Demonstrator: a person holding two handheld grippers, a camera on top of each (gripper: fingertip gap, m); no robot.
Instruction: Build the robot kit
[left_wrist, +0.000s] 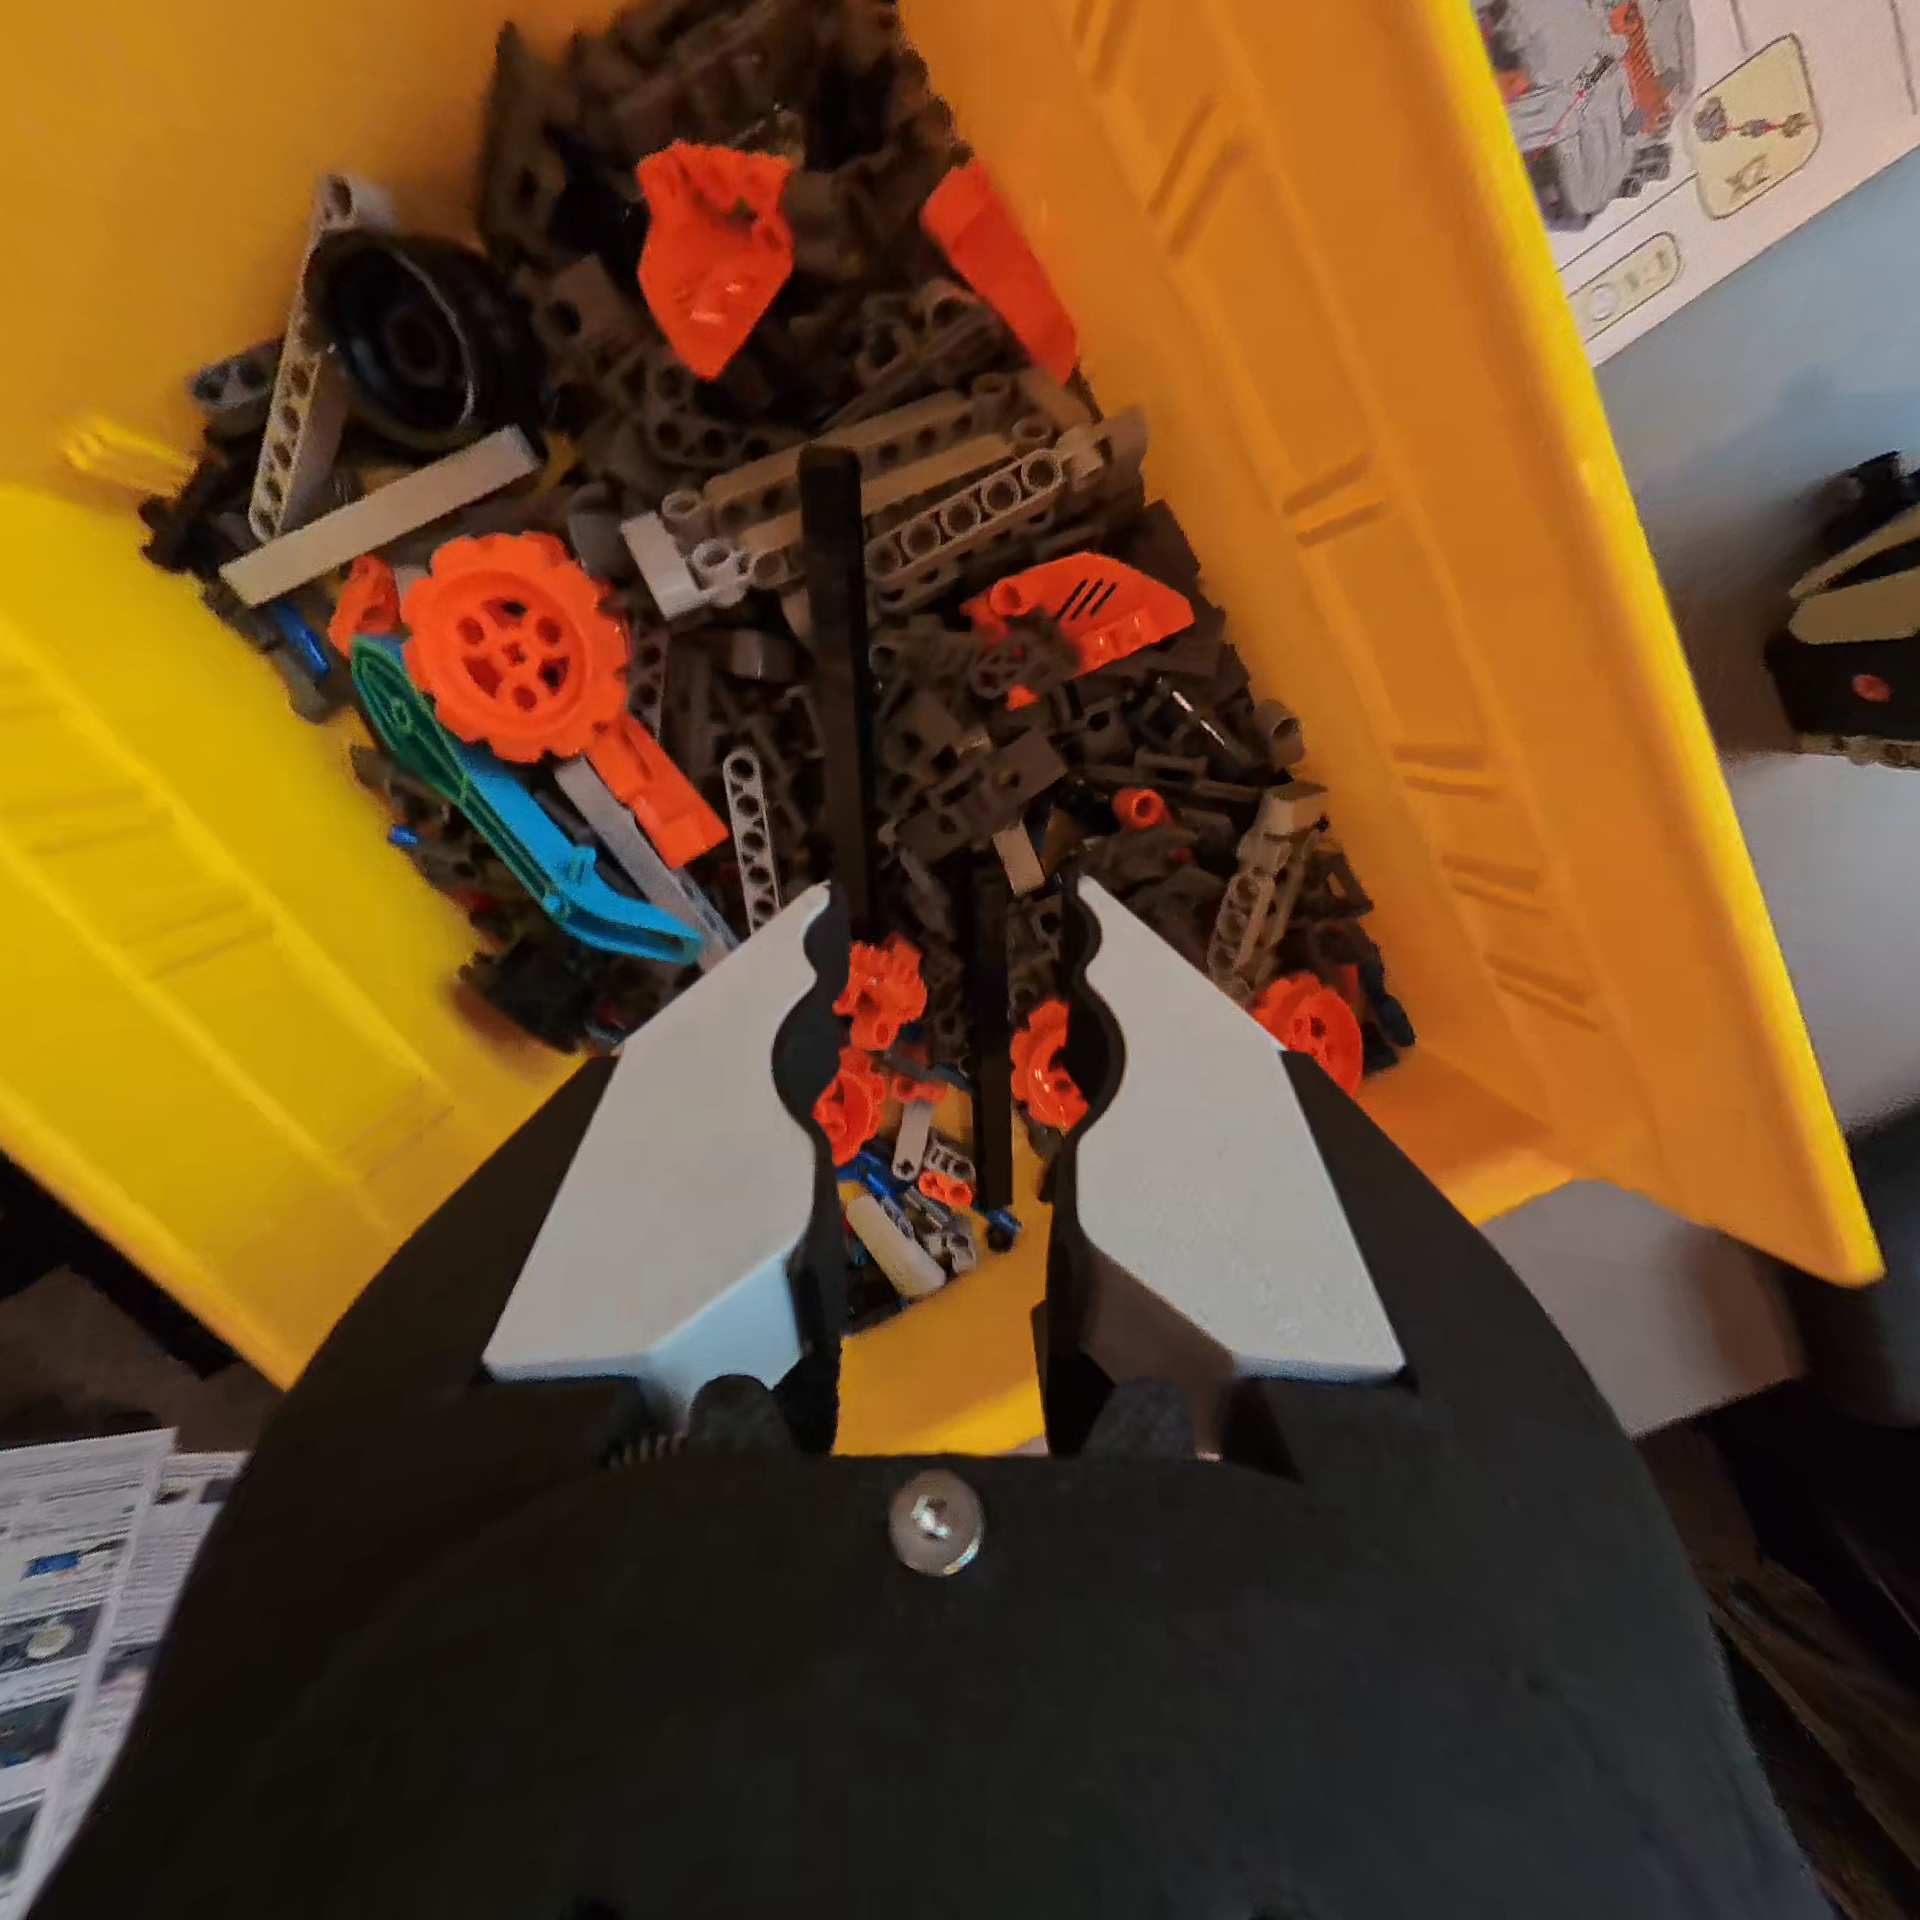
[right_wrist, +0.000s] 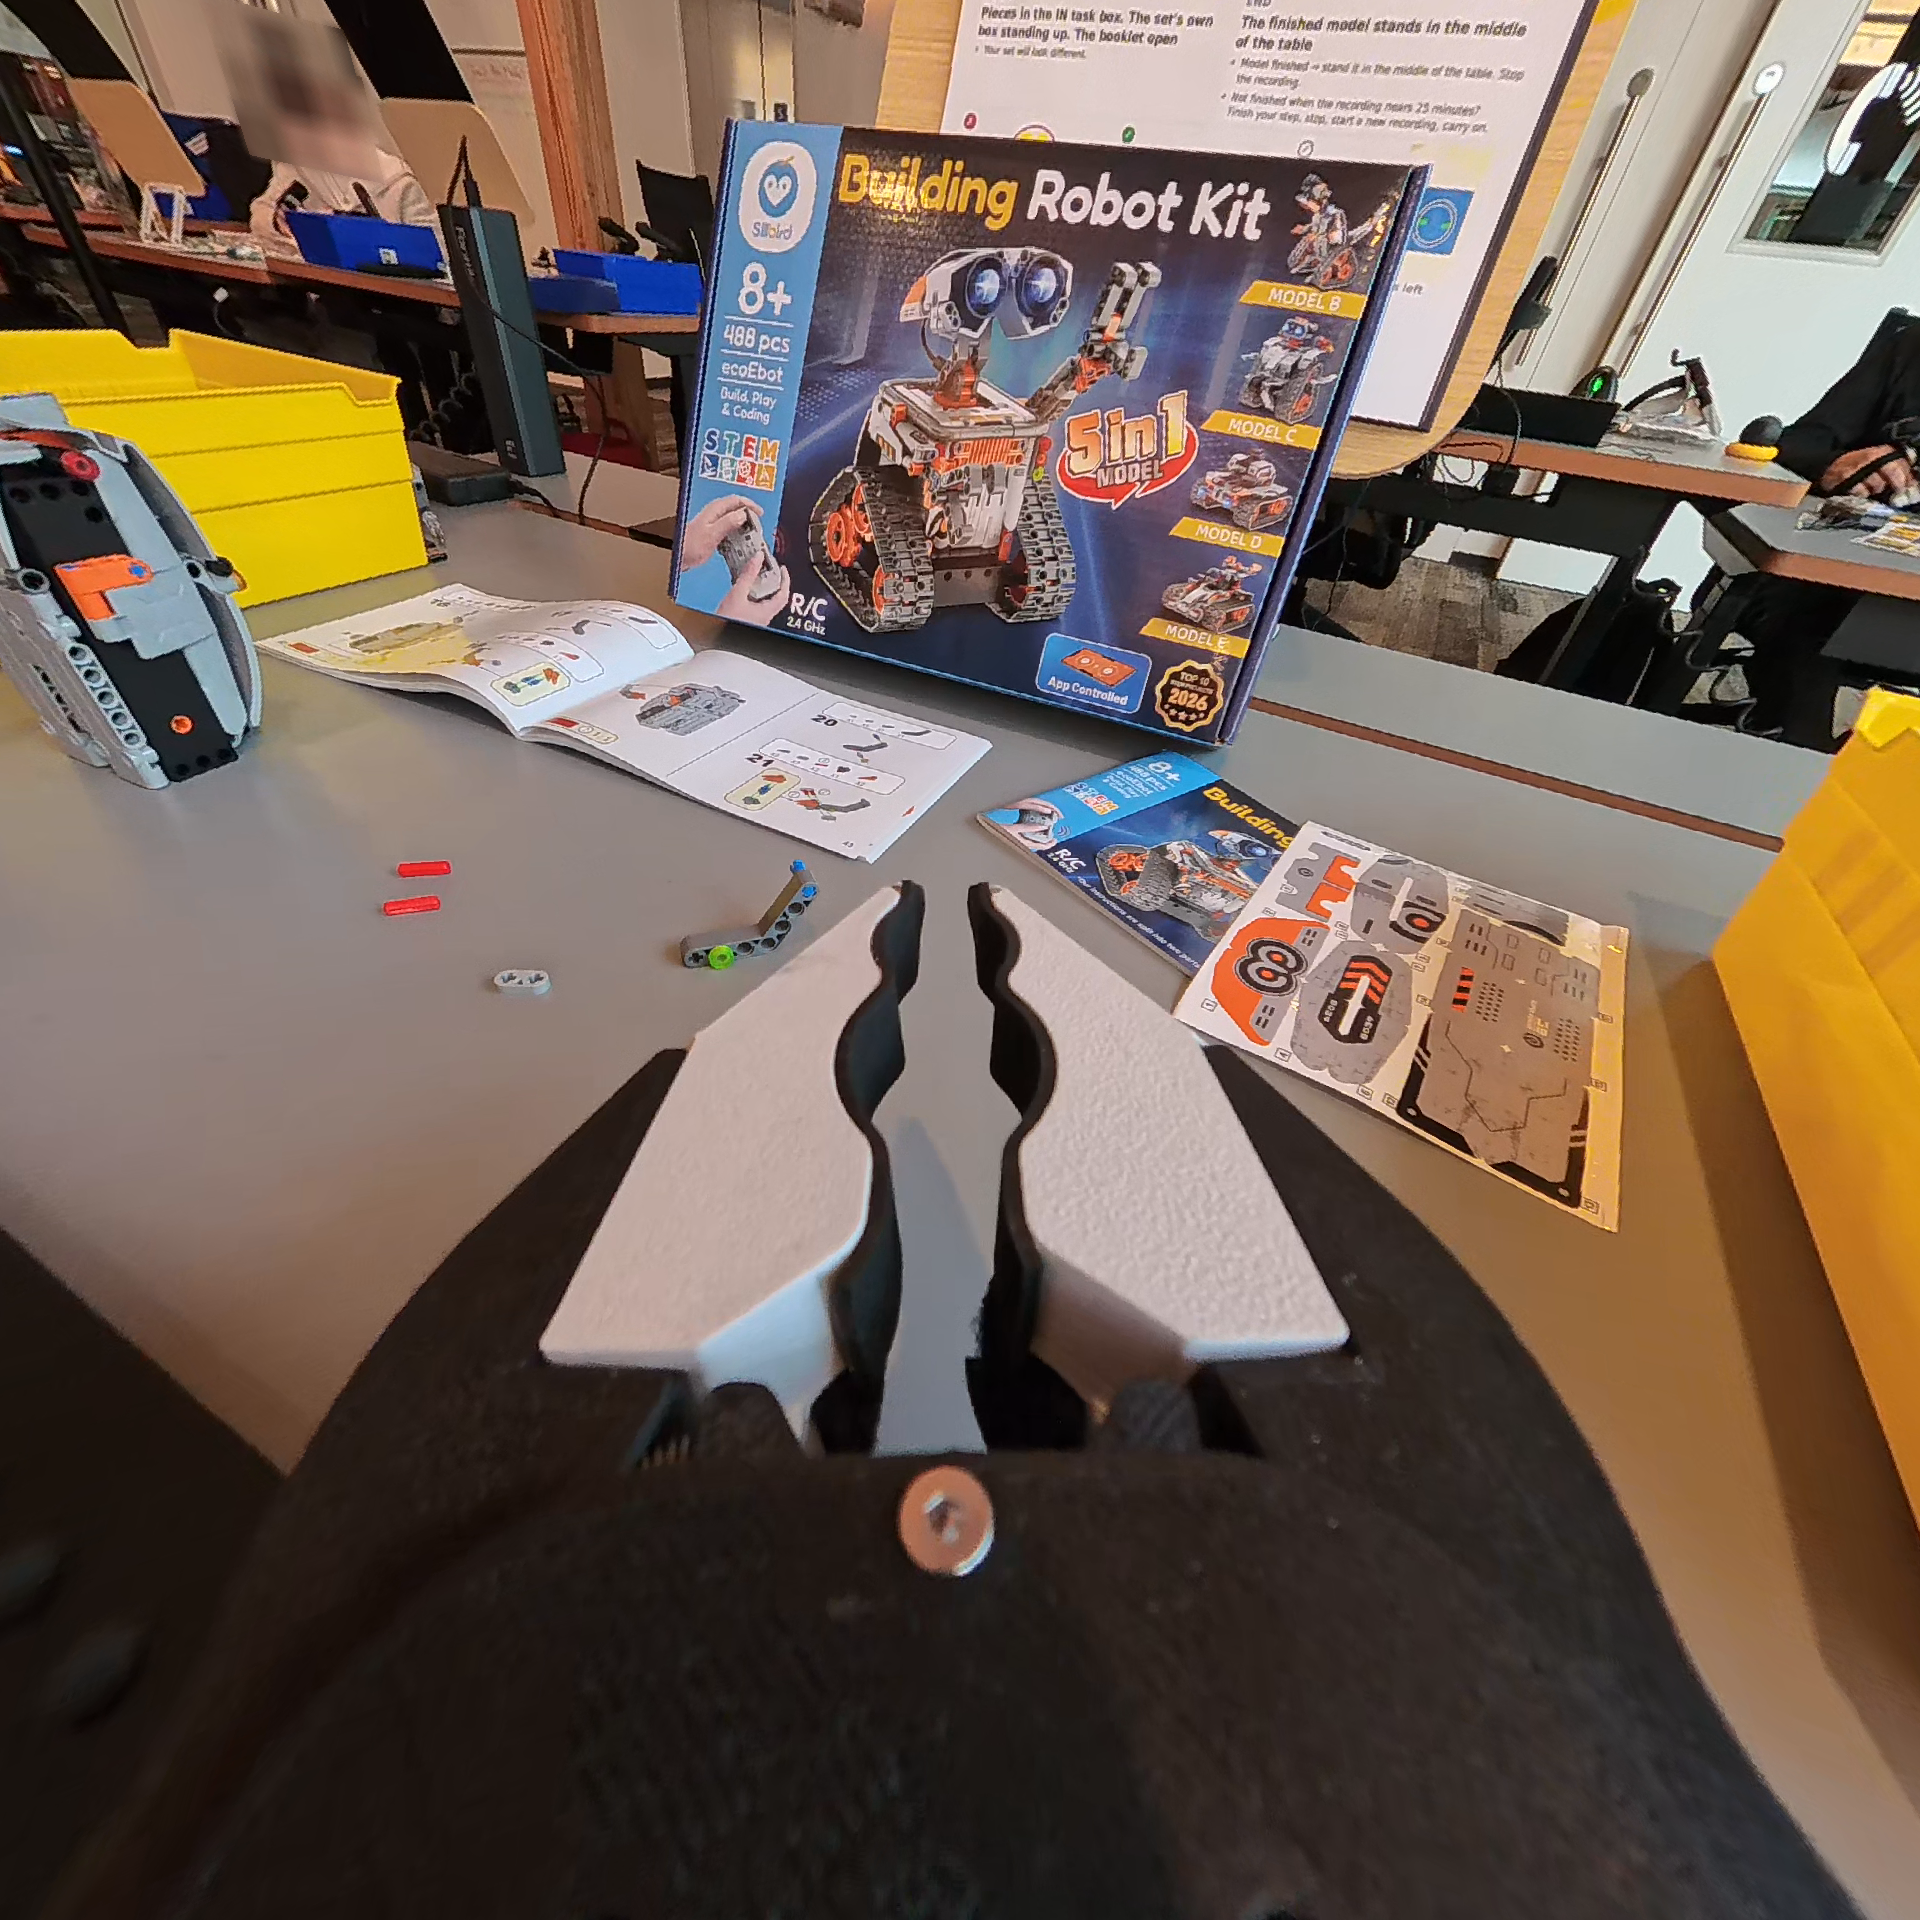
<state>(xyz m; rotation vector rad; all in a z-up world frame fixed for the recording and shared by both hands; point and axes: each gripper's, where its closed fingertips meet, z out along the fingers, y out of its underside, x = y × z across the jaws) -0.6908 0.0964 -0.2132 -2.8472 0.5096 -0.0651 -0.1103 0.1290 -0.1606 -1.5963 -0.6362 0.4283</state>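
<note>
Left gripper (left_wrist: 956, 914) hangs over a yellow bin (left_wrist: 1299, 520), fingers (left_wrist: 717, 1122) spread wide with nothing between them, tips just above the heap of building pieces (left_wrist: 831, 623) (mostly dark grey and black beams, some orange). A long black axle (left_wrist: 836, 665) runs straight ahead from the left fingertip; a second, shorter black rod (left_wrist: 989, 1039) lies between the fingers. Small orange connectors (left_wrist: 878, 982) sit just inside the left finger, an orange half-gear (left_wrist: 1044, 1060) against the right one. Ahead and left: an orange toothed wheel (left_wrist: 514, 649) and a blue-green curved panel (left_wrist: 499, 821). Right gripper (right_wrist: 945, 894) is over the grey bench (right_wrist: 312, 1039), fingers (right_wrist: 758, 1143) drawn nearly together with a narrow gap, gripping nothing. Just left of the tips lies a bent grey beam (right_wrist: 753, 930) with blue and green pins; further left, a small grey connector (right_wrist: 523, 981) and two red pins (right_wrist: 416, 886). Ahead: an open instruction booklet (right_wrist: 665, 717) and the upright kit box (right_wrist: 1039, 416). To the right of the fingers: a sticker sheet (right_wrist: 1434, 1018) overlapping a closed booklet (right_wrist: 1132, 831). Far left stands a part-built grey and black model (right_wrist: 114, 613).
</note>
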